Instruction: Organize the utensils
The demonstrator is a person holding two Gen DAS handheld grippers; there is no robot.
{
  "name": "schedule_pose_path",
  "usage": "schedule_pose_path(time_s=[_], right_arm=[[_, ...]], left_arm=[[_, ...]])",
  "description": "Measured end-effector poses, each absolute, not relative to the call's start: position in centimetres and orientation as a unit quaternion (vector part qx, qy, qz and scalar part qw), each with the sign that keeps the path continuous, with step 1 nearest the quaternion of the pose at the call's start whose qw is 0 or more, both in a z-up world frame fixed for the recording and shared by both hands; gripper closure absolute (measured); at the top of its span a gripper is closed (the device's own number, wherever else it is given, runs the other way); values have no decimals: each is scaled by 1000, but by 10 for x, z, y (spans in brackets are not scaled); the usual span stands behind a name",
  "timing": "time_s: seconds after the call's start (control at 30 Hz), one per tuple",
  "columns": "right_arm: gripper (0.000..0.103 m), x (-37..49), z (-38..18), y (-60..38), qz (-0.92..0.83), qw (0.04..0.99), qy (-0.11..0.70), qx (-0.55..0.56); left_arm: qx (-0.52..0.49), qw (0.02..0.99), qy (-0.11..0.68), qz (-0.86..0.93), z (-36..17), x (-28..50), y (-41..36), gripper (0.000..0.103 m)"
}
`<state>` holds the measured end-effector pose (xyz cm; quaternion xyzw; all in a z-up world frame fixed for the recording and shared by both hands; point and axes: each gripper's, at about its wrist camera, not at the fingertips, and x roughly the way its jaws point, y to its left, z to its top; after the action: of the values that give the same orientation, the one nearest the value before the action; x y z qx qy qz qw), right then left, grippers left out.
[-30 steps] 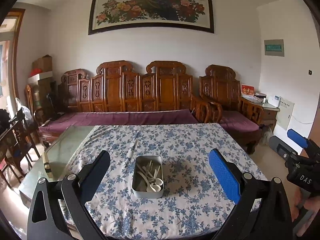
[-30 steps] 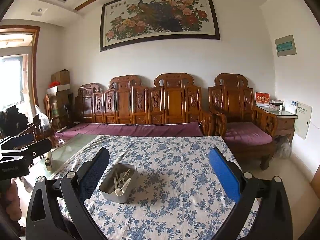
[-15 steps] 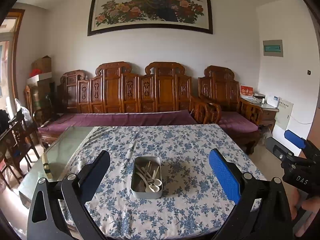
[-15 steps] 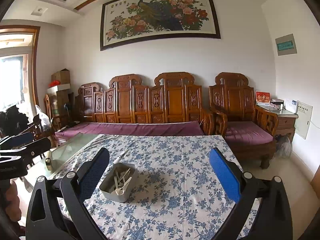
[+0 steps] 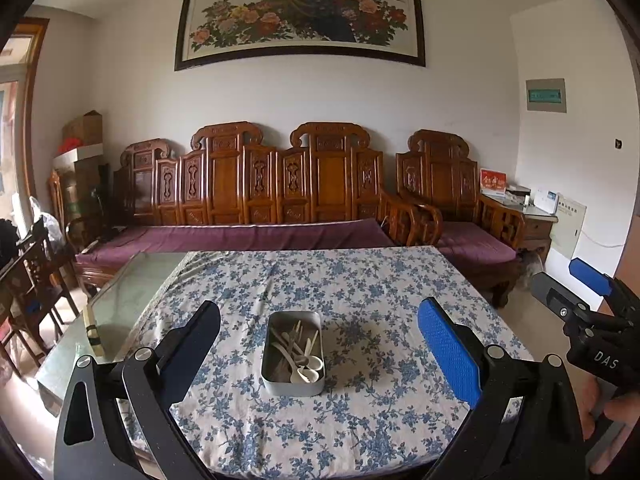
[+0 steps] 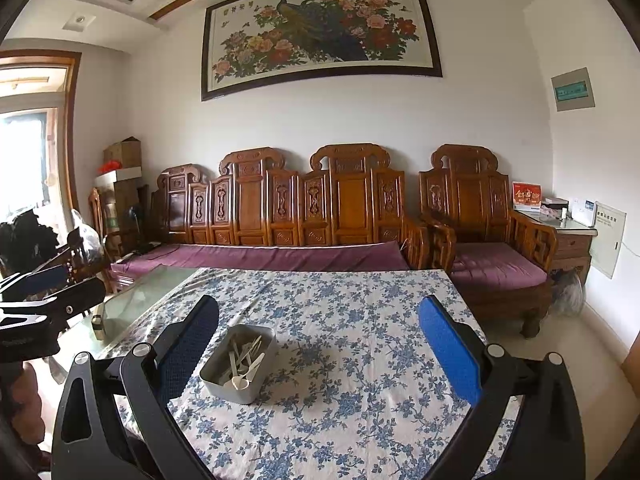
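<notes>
A grey metal tin (image 5: 276, 376) stands on the blue-flowered tablecloth (image 5: 360, 292) and holds several white plastic spoons and forks (image 5: 298, 354). My left gripper (image 5: 318, 344) is open and empty, held back from the table with the tin between its fingers in view. My right gripper (image 6: 318, 344) is open and empty; the tin (image 6: 224, 384) with the utensils (image 6: 246, 360) lies to its lower left. The right gripper also shows at the right edge of the left wrist view (image 5: 576, 296), and the left gripper at the left edge of the right wrist view (image 6: 48, 292).
The cloth leaves a bare glass strip (image 5: 120, 296) of the table uncovered at the left, with a small brush-like object (image 5: 93, 330) on it. A carved wooden sofa (image 5: 280, 196) with purple cushions stands behind the table, an armchair (image 5: 456, 208) at the right.
Both grippers have tilted or drawn back slightly, so the tin sits a little higher in both views. Nothing was taken hold of; the tin and utensils have not moved.
</notes>
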<state>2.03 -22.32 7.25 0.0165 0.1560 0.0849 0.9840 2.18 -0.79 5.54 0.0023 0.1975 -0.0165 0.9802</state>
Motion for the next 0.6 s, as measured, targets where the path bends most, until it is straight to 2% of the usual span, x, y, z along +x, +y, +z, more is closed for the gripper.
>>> schedule_pose_path(time_s=[0.6], right_arm=[[2,20,70,-223,86,984,156,13]], left_arm=[[1,980,198,-19,56,21,-8,8]])
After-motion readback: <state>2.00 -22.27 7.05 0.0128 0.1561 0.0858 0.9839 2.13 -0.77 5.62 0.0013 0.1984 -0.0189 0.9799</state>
